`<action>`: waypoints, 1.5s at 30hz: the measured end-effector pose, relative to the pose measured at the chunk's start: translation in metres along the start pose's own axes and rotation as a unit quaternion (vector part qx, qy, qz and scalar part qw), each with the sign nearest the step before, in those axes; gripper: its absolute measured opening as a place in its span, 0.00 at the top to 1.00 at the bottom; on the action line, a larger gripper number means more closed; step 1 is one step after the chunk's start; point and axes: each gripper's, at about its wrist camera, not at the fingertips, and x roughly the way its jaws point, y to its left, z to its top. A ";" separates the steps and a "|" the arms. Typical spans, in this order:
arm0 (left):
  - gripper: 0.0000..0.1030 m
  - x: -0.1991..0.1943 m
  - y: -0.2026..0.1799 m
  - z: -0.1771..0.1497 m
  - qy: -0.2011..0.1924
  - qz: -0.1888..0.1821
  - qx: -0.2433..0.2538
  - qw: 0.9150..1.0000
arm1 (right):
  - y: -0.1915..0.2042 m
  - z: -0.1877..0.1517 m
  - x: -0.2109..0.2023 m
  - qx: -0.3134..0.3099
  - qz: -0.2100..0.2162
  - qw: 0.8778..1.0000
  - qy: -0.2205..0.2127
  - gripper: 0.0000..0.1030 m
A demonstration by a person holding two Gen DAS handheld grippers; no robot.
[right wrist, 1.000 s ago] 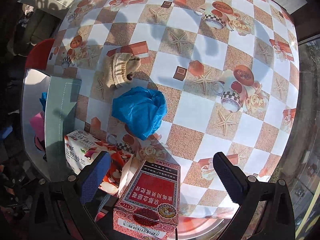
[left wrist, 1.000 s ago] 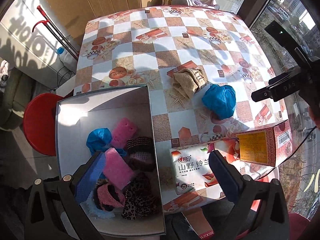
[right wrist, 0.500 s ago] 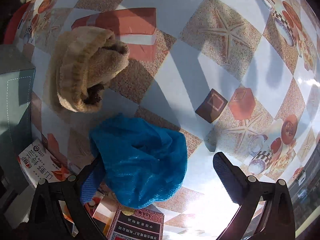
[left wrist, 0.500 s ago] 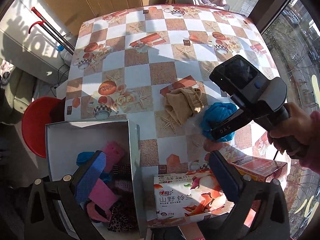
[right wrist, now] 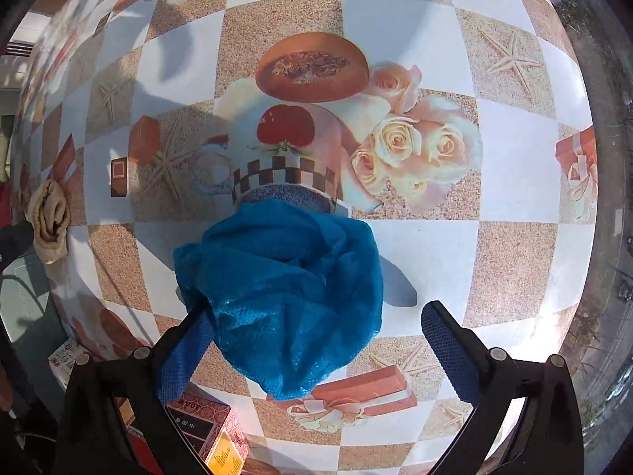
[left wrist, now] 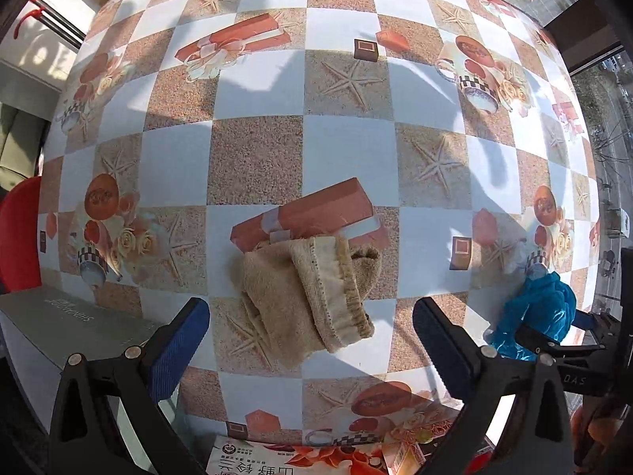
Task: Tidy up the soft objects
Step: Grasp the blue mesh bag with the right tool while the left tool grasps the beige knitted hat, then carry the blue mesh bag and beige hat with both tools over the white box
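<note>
**Both grippers closing in on the last two soft pieces**

The left gripper is now hanging low over the table with its jaws spread wide, and the beige knitted sock is lying between the two blue pads, touched by neither. A second ago this same gripper was sitting back over the grey box, where pink, blue and leopard-print pieces were already lying; now only the box's rim is showing at the lower left, so the gripper has been travelling forward from the box to the sock.

The right gripper has been dropping as well. From well above the table a second ago, it is now straddling the crumpled blue mesh cloth: the left pad is pressing against or partly tucked under the cloth's edge, while the right pad is standing apart from it. The jaws are spread, nothing being gripped yet.

Just beside the grippers, at the near edge, a printed tissue pack and a red carton are lying; I judge these are not soft items to sort.

Further out, the checked tablecloth is bare except for shadows.

Judging from this, both arms are lined up for a pinch, and the sock and cloth are still needing to be carried to the box.
</note>
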 end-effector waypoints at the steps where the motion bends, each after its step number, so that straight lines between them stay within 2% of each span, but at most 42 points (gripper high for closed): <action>1: 0.00 0.006 -0.001 0.002 0.001 0.004 -0.003 1.000 | 0.002 -0.003 0.003 -0.002 -0.006 1.000 -0.004 0.00; 4: 0.00 0.021 -0.001 0.004 0.007 0.009 -0.012 1.000 | 0.015 -0.012 0.008 -0.017 -0.049 0.998 -0.019 0.00; 9: 0.00 0.042 0.002 0.001 0.028 0.014 -0.026 0.999 | 0.012 -0.020 0.006 -0.014 -0.045 0.998 -0.039 0.00; 11: 0.00 0.043 0.005 -0.001 0.023 -0.002 -0.041 0.999 | 0.018 -0.024 0.007 -0.015 -0.045 0.998 -0.045 0.00; 17: 0.00 0.042 0.007 -0.005 0.011 -0.001 -0.045 0.999 | 0.024 -0.026 0.003 -0.019 -0.046 0.997 -0.056 0.00; 21: 0.00 0.045 0.007 -0.001 0.034 -0.002 -0.048 0.998 | 0.028 -0.029 0.000 -0.020 -0.050 0.997 -0.056 0.00; 23: 0.02 0.044 0.006 0.000 0.031 -0.002 -0.041 0.999 | 0.034 -0.031 -0.006 -0.020 -0.050 0.997 -0.063 0.08; 24: 0.08 0.041 0.004 -0.001 0.024 -0.002 -0.033 0.999 | 0.035 -0.033 -0.013 -0.020 -0.049 0.996 -0.072 0.20; 25: 0.20 0.036 0.001 -0.003 0.013 0.000 -0.022 1.000 | 0.036 -0.036 -0.018 -0.022 -0.047 0.995 -0.081 0.39; 26: 0.30 0.030 -0.004 -0.004 0.001 0.000 -0.009 1.000 | 0.038 -0.037 -0.026 -0.026 -0.046 0.994 -0.091 0.52; 27: 0.53 0.026 -0.009 -0.005 -0.005 0.001 0.008 1.000 | 0.039 -0.038 -0.029 -0.027 -0.040 0.994 -0.094 0.70; 28: 0.68 0.023 -0.014 -0.007 -0.005 0.004 0.025 1.000 | 0.038 -0.039 -0.032 -0.022 -0.025 0.995 -0.092 0.70; 36: 0.69 -0.030 -0.021 -0.035 -0.060 0.002 0.095 0.994 | 0.027 -0.065 -0.077 0.025 0.030 0.993 -0.115 0.70; 41: 0.69 -0.064 -0.013 -0.069 -0.085 -0.002 0.114 0.990 | 0.020 -0.088 -0.104 0.045 0.054 0.989 -0.130 0.70; 45: 0.69 -0.088 -0.020 -0.090 -0.097 -0.006 0.127 0.987 | 0.019 -0.105 -0.124 0.065 0.073 0.985 -0.141 0.70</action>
